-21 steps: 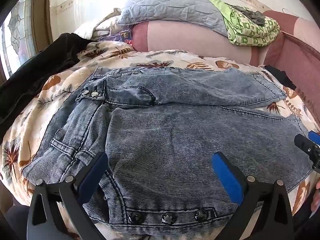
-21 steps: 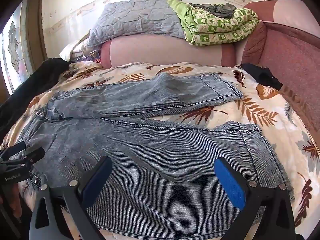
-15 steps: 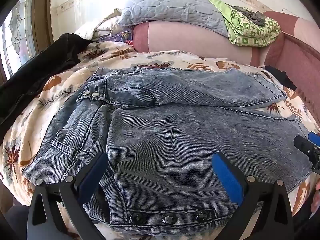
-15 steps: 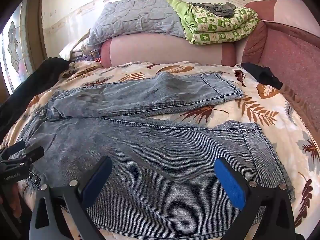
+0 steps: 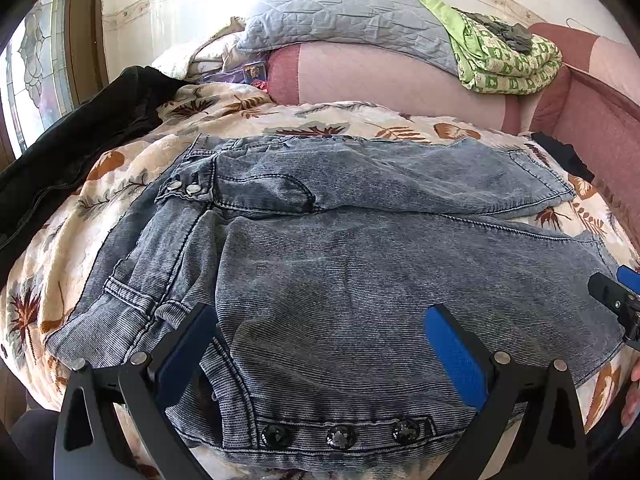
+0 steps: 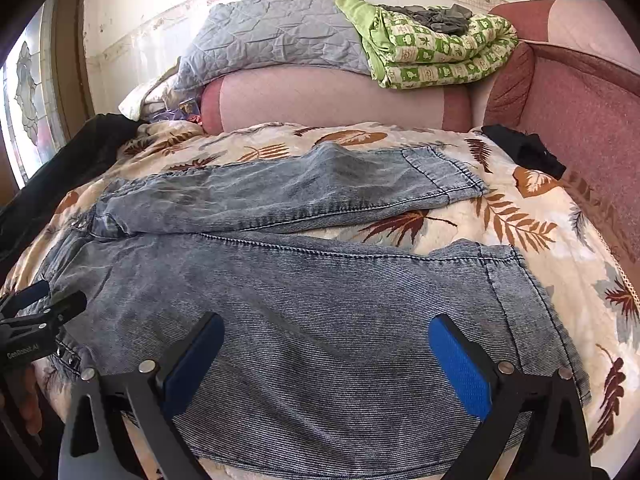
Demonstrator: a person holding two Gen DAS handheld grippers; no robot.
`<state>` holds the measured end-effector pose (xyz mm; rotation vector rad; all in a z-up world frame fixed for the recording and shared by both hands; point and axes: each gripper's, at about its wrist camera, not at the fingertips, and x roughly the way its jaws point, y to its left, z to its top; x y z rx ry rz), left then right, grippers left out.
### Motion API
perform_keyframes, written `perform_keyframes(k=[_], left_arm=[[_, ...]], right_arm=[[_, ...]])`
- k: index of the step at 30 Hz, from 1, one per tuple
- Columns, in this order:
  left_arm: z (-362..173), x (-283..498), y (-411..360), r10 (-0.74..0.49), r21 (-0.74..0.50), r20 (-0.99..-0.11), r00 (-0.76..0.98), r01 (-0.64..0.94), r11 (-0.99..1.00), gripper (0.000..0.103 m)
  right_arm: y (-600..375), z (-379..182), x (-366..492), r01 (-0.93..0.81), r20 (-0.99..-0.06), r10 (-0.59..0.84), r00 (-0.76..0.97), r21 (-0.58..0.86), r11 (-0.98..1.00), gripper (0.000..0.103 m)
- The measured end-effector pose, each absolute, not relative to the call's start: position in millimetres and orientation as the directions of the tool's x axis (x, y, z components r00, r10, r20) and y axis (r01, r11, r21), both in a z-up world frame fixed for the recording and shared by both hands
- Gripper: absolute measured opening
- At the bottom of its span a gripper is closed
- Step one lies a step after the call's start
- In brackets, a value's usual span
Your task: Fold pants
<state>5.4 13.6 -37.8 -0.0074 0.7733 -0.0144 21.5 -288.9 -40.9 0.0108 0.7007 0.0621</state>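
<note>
Tilting downward in the left wrist view, the left gripper [image 5: 320, 356] stands fully open over the pants [image 5: 360, 264] waistband at 6 o'clock, gripping nothing; framing matches the earlier picture. Right wrist view: the right gripper [image 6: 326, 360], jaws spread and empty, hovers above the near leg; pants lie flat on the blanket [image 6: 532, 208], unchanged.

Leaf-print bedspread [image 6: 520, 216], grey quilt [image 6: 272, 36], green blanket [image 6: 436, 56], perhaps dark clothing [image 5: 80, 136] alongside.
</note>
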Motion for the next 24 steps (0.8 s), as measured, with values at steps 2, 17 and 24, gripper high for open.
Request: perform_keyframes(k=[2,17,24], left_arm=[[-38.0,5.3,13.4,-0.014,-0.011,-0.698,0.716,0.009,1.000,0.103],[-37.7,5.2,13.9,-0.012,-0.010,-0.698,0.716,0.007,1.000,0.103],[-37.3,4.7,14.6,-0.015,-0.013,-0.697,0.717,0.008,1.000,0.103]], right_arm=[[-288.8,-41.4,21.4,-0.054,-0.642,0.058,0.765,0.026,0.998,0.103],[-289.5,-42.3,21.6,-0.052,-0.652,0.065,0.755,0.038,0.998,0.103],[-289.4,-42.5,21.7,-0.052,-0.650,0.072,0.756,0.051,0.997,0.103]])
